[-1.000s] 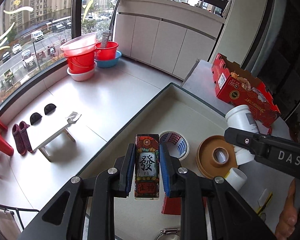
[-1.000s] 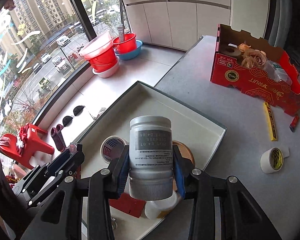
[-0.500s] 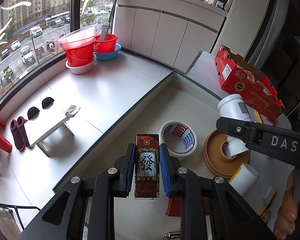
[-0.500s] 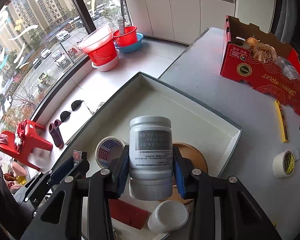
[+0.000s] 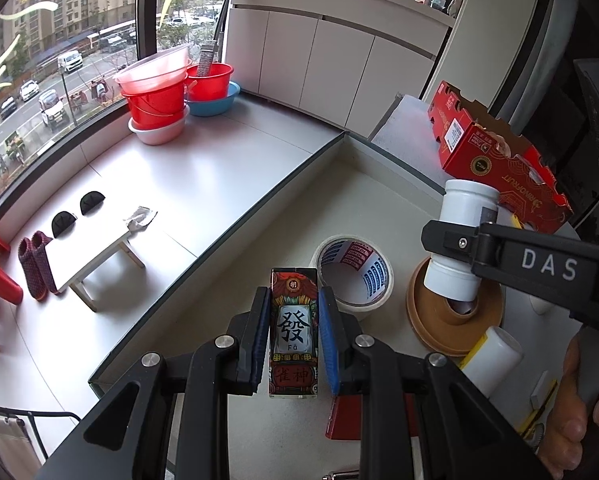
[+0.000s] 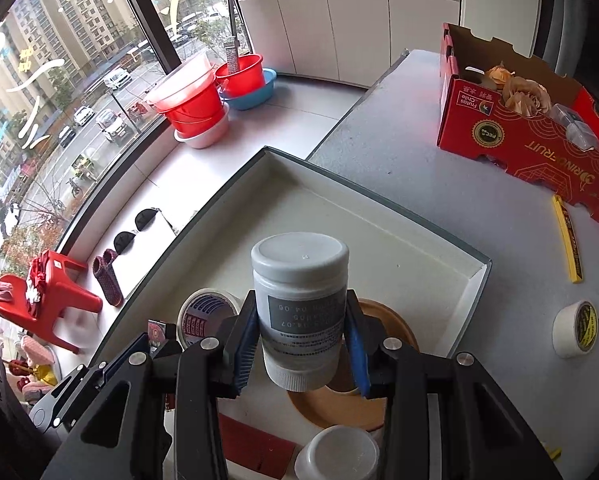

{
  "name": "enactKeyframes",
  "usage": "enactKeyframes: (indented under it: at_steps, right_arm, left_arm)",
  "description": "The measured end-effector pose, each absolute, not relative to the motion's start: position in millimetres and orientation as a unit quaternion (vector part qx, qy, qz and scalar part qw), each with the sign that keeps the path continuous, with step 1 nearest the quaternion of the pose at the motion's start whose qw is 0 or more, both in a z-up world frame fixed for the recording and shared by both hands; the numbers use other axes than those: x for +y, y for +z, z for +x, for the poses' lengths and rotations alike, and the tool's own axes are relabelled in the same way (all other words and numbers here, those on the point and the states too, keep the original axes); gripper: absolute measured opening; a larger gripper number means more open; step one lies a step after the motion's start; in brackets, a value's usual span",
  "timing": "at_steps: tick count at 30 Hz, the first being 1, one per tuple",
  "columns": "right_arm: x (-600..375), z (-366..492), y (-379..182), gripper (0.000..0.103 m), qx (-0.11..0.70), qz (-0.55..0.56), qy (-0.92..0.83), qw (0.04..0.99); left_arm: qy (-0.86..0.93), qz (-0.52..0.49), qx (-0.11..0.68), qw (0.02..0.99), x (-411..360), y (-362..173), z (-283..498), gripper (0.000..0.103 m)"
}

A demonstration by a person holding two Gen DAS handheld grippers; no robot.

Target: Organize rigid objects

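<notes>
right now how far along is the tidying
Partway. Already in the tray: a printed tape roll, a brown tape roll and a small white bottle. In hand: the left gripper holds a card box, the right gripper a white jar. Left on the table: a yellow bar and white tape.

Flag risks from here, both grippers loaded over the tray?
1. The white jar in the right gripper hangs upside down over the brown tape roll; set there, it could tip.
2. The left gripper holds the mahjong card box near the white tape roll; lowering could knock it.
</notes>
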State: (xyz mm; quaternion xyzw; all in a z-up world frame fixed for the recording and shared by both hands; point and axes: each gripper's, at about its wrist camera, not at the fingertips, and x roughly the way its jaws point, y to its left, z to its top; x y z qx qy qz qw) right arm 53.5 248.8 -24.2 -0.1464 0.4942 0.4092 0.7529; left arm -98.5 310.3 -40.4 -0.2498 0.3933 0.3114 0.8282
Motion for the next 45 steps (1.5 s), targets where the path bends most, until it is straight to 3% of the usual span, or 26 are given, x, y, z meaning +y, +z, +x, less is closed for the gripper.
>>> enactKeyframes:
  at_steps: [8,9,10,11,13,15,17,25,40,45]
  right_arm:
    - [256.7,53.8,-27.0,0.041,0.485,-0.146,0.419,0.754]
    - [258.0,53.2,-25.9,0.041,0.477,-0.146,0.424,0.756]
    - [257.7,51.9,-24.3,0.050,0.470,-0.145,0.429,0.758]
    - [256.7,51.1,-22.2,0.071,0.465,-0.143,0.432,0.760]
    - [251.1,49.6,-15.4,0.090,0.452,-0.128,0.441,0.765]
    - [246.8,50.5,-9.9,0.090,0.451,-0.124,0.438,0.768]
    - [240.6,53.1,-6.7,0.090,0.459,-0.121,0.435,0.765]
    - [162.1,60.9,1.7,0.090,0.480,-0.055,0.400,0.779]
    - [-13.7,33.1,-52.7,0.090,0.469,-0.157,0.233,0.837]
    - [-42.2,38.7,-67.6,0.090,0.503,-0.118,0.224,0.826]
  left_arm:
    - [0.314,-0.248,0.399,0.825,311.0,-41.4,-96.4,0.030]
    - [0.314,-0.247,0.401,0.824,310.8,-41.4,-95.9,0.036]
    - [0.312,-0.248,0.402,0.824,310.1,-41.2,-95.4,0.059]
    - [0.310,-0.249,0.400,0.826,309.0,-40.3,-96.0,0.083]
    - [0.311,-0.245,0.389,0.832,305.4,-35.9,-99.5,0.087]
    - [0.313,-0.241,0.394,0.830,302.6,-34.2,-99.3,0.091]
    - [0.311,-0.243,0.395,0.829,300.3,-33.2,-99.6,0.103]
    - [0.294,-0.245,0.385,0.840,275.1,-24.0,-113.3,0.103]
    - [0.152,-0.179,0.433,0.870,138.1,-28.8,-84.6,0.103]
    - [0.165,-0.133,0.451,0.867,117.7,-36.5,-83.2,0.103]
